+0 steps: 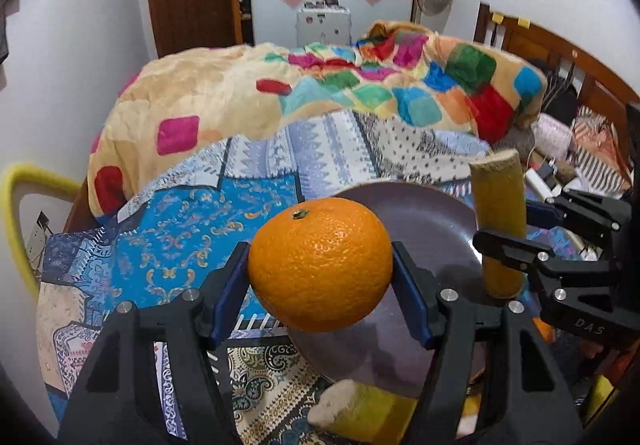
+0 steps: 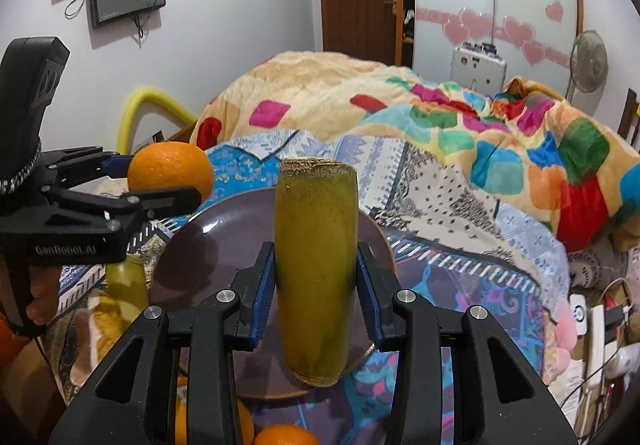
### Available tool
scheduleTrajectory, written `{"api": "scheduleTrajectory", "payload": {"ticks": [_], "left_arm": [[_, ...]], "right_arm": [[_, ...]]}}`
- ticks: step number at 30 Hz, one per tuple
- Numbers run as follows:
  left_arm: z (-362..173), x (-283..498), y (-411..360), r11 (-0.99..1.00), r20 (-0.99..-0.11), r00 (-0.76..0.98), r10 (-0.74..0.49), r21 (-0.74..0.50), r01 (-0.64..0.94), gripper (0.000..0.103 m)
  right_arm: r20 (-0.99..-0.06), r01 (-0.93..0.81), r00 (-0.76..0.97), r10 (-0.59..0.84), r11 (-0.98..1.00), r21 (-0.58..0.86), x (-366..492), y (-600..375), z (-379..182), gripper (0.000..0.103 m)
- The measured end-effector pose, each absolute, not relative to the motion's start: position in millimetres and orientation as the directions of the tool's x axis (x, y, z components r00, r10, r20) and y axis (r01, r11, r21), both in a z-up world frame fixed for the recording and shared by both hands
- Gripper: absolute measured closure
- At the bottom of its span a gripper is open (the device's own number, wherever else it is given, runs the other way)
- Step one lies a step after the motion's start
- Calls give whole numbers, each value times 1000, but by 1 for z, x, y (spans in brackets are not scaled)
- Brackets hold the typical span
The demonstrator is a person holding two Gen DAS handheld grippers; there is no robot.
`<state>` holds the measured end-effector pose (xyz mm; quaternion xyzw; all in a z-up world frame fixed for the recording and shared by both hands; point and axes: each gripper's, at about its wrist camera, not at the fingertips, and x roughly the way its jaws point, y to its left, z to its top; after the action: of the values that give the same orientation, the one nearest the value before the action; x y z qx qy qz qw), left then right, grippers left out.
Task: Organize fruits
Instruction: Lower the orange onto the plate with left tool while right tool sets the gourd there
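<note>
Two grippers were at work over one purple plate (image 2: pixel 208 237) that lay on a patterned bedspread (image 1: pixel 180 245). In the left wrist view, the left gripper (image 1: pixel 320 265) had its blue-padded jaws closed on one orange (image 1: pixel 320 263), held clear of the bed at the plate's near-left edge with its stem end up. The right gripper (image 2: pixel 316 277) had its jaws clamped on one yellow-green cut piece of fruit (image 2: pixel 316 269), a stubby cylinder standing upright above the plate. One more yellow-green piece (image 1: pixel 360 409) lay on the bedspread just below the plate in the left wrist view. At the bottom of the right wrist view, at least two further oranges (image 2: pixel 284 435) showed partly between the gripper's arms; I could not tell an exact count. One multicoloured checked blanket (image 1: pixel 360 93) was heaped behind the plate.
</note>
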<state>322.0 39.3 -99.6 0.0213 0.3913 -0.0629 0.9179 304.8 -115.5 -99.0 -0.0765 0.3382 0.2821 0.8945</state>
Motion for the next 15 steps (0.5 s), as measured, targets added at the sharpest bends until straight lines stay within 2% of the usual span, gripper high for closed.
{"api": "scheduleTrajectory", "payload": {"ticks": [6, 15], "left_arm": [[-120, 342, 29, 986, -781, 614, -113, -9, 169, 36], [-127, 352, 29, 980, -806, 573, -149, -44, 192, 35]], "right_arm": [[-674, -569, 594, 440, 822, 35, 314, -103, -106, 68], [-718, -544, 555, 419, 836, 67, 333, -101, -122, 68]]}}
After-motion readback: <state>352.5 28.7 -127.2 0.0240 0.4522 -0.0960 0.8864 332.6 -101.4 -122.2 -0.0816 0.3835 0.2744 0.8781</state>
